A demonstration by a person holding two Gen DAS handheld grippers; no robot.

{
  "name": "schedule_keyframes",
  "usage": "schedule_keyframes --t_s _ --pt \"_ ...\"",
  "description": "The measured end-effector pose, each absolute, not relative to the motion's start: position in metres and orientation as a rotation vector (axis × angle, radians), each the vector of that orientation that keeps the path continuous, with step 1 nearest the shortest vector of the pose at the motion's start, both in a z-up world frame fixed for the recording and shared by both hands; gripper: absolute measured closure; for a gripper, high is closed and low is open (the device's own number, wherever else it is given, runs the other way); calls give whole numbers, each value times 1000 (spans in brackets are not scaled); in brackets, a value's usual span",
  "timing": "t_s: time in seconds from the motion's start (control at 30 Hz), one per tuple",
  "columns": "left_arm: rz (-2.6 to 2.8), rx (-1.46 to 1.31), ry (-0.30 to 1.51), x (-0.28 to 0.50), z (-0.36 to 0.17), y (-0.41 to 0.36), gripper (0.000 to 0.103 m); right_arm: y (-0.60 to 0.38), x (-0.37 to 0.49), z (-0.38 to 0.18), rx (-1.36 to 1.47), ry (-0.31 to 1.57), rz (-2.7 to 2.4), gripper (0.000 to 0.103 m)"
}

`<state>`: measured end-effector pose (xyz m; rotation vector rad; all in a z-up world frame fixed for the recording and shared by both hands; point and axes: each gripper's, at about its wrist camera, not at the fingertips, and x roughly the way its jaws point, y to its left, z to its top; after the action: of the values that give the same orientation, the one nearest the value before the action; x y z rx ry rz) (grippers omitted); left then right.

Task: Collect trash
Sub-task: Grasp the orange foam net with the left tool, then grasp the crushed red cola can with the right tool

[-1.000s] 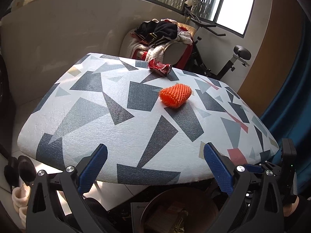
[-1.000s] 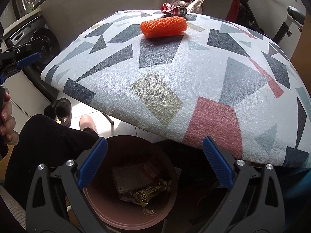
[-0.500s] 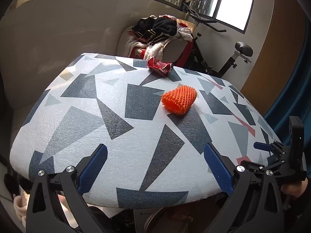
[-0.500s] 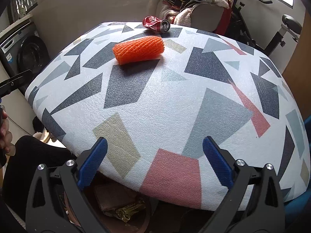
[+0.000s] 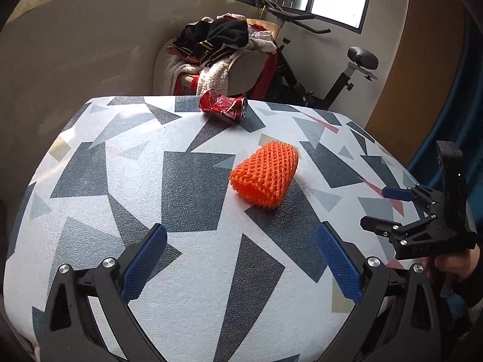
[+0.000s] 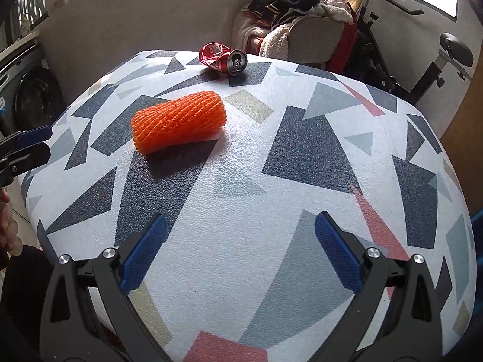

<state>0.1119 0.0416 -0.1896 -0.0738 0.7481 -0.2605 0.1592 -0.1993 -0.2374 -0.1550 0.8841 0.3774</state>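
An orange foam net sleeve [image 5: 265,174] lies on the patterned table [image 5: 120,181], also in the right wrist view [image 6: 178,122]. A crushed red can [image 5: 223,108] lies on its side at the table's far edge, also in the right wrist view [image 6: 222,58]. My left gripper [image 5: 240,259] is open and empty above the near table part, short of the sleeve. My right gripper [image 6: 240,256] is open and empty over the table's near right part; it also shows at the right edge of the left wrist view [image 5: 389,208].
Behind the table stands a chair piled with clothes [image 5: 223,48] and an exercise bike [image 5: 332,69]. A washing machine [image 6: 33,96] stands at the left in the right wrist view. A blue curtain [image 5: 452,126] hangs at the right.
Both grippers have risen from beside the brown bin below the table edge and moved forward over the tabletop toward the sleeve and can. The bin has dropped out of view. Both stayed open.
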Motion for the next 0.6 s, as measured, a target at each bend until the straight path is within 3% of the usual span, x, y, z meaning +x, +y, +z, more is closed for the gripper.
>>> schedule_keyframes --t_s 0.4,0.43,0.5,0.53,0.57,0.6 --pt "-382 208 803 228 -226 -34 8 -221 198 -243 -144 893 359 6" --pt "-386 207 819 234 -231 -35 13 -222 201 -243 -141 895 361 6" --pt "-382 216 873 243 -240 -36 55 -224 210 -241 -131 898 369 6" --pt "-375 200 855 243 -238 -32 59 -224 215 -240 -126 899 373 6" --pt "-385 162 842 241 -235 -25 79 -223 221 -238 -120 896 375 6" --pt "-383 125 845 241 -233 -19 81 -222 228 -236 -113 891 379 6"
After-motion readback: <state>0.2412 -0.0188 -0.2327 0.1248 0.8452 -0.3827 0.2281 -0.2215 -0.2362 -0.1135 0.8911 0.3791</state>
